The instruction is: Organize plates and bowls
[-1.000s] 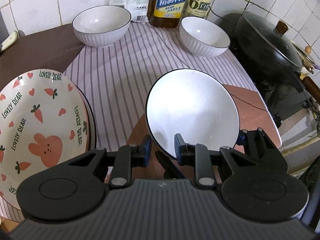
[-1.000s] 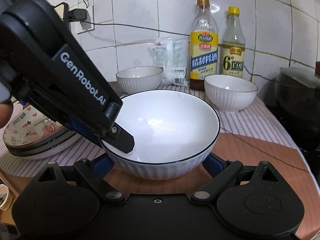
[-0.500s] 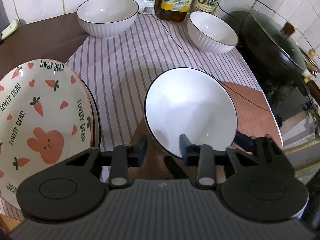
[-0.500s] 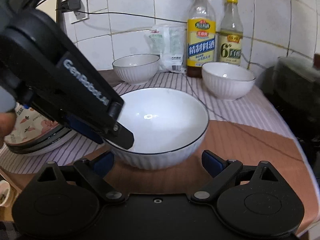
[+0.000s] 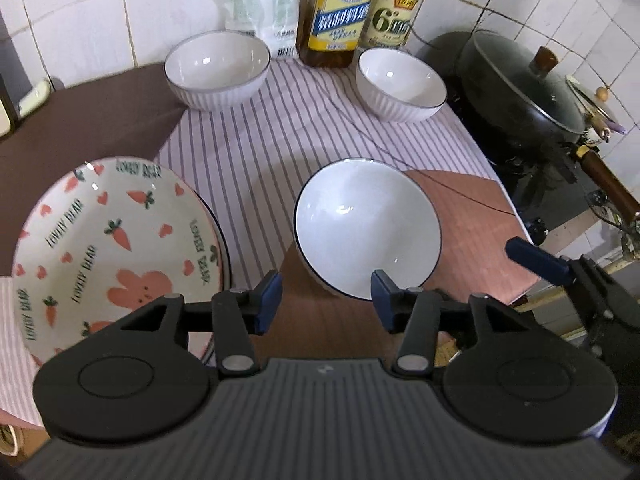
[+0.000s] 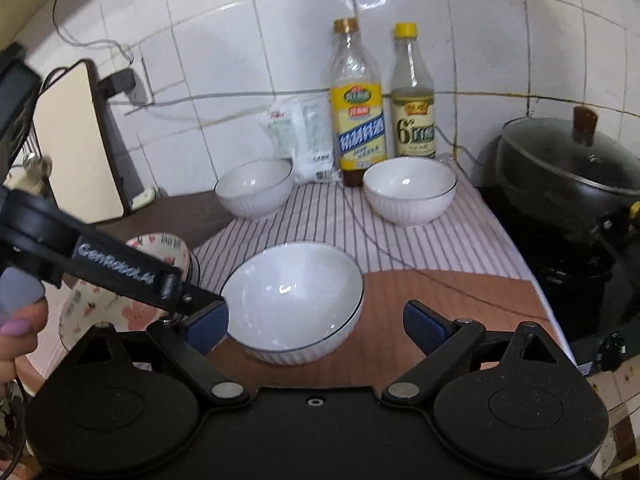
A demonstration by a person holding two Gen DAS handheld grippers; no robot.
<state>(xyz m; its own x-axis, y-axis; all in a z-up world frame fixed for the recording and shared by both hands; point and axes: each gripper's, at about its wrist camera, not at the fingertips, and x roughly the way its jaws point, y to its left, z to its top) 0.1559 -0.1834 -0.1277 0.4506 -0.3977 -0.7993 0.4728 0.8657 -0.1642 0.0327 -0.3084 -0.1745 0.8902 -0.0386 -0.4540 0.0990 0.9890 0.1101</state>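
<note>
A white bowl with a dark rim (image 5: pixel 366 226) (image 6: pixel 294 298) stands on the counter near its front edge. My left gripper (image 5: pixel 326 300) is open just in front of it, touching nothing. My right gripper (image 6: pixel 316 326) is open and wide, pulled back from the same bowl. Two more white bowls stand at the back, one on the left (image 5: pixel 218 68) (image 6: pixel 256 192) and one on the right (image 5: pixel 402 84) (image 6: pixel 410 190). A stack of carrot-and-rabbit plates (image 5: pixel 116 248) (image 6: pixel 132 304) sits at the front left.
Two bottles (image 5: pixel 340 12) (image 6: pixel 360 108) and a white bag (image 6: pixel 304 140) stand against the tiled wall. A black lidded wok (image 5: pixel 524 84) (image 6: pixel 568 172) sits on the stove at the right. A striped cloth (image 5: pixel 272 140) covers the counter's middle.
Both grippers have let go of the near bowl and drawn back and up from it. My left gripper has opened wider. The bowl now rests on the counter.
</note>
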